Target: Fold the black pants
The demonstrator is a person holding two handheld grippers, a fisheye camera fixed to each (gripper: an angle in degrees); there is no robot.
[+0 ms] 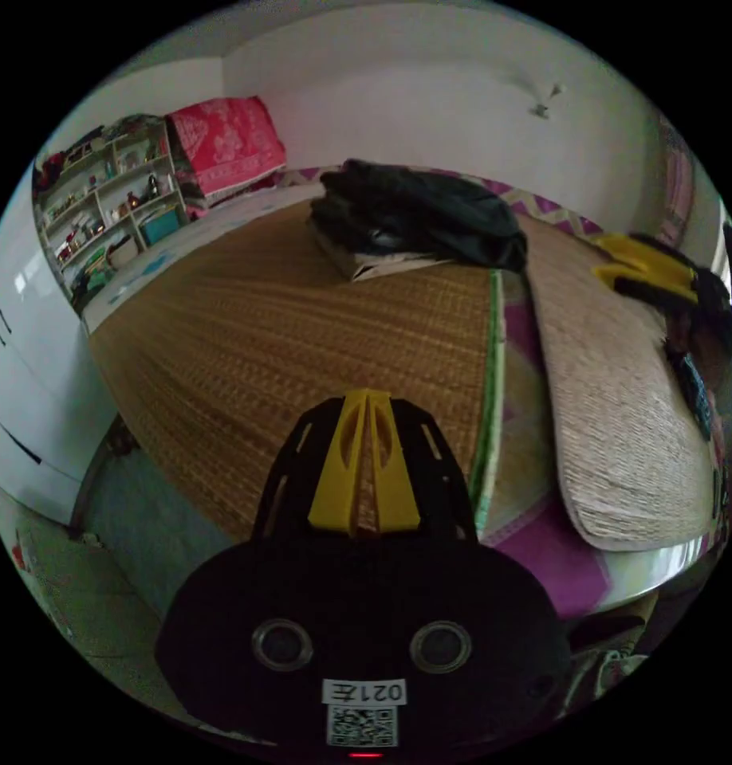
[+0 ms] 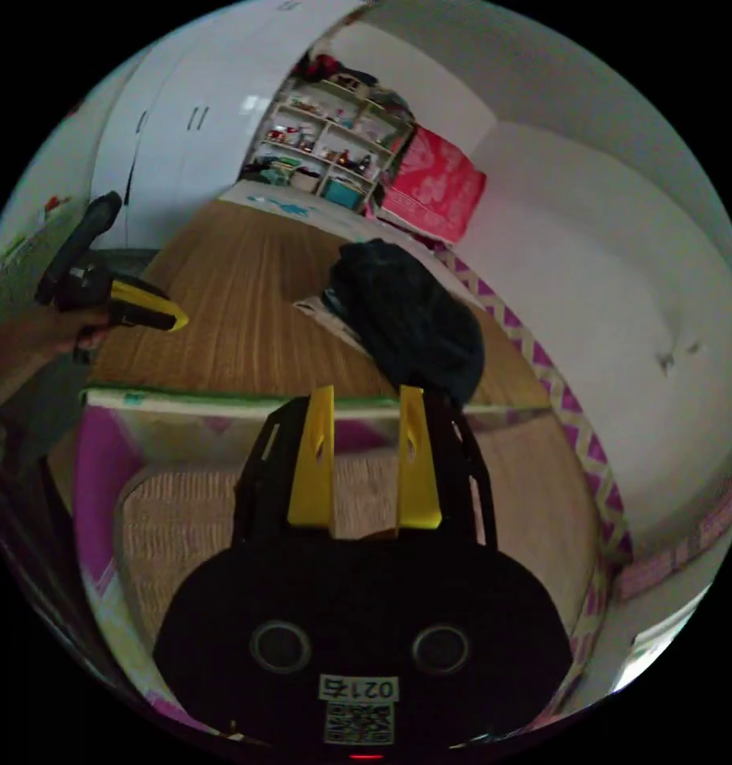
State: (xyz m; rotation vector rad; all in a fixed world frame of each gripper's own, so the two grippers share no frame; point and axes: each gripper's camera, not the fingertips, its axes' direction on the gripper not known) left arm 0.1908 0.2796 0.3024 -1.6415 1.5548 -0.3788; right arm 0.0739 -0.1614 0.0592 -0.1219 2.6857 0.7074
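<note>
We note crumpled black pants [image 1: 430, 215] heaped on the woven straw mat [image 1: 262, 335]; left gripper [image 1: 366, 398] closed empty, right gripper [image 2: 366, 398] parted.

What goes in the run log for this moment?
left gripper: shut, empty | right gripper: open, empty | black pants: piled on woven mat, untouched

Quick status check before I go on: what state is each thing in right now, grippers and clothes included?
Left gripper: shut, empty, above the woven mat.
Right gripper: open, empty, above the pillow.
Black pants: bunched in a heap on the mat, not yet folded, untouched.
Pink quilt: folded, leaning at the wall.
Wardrobe doors: closed.
</note>
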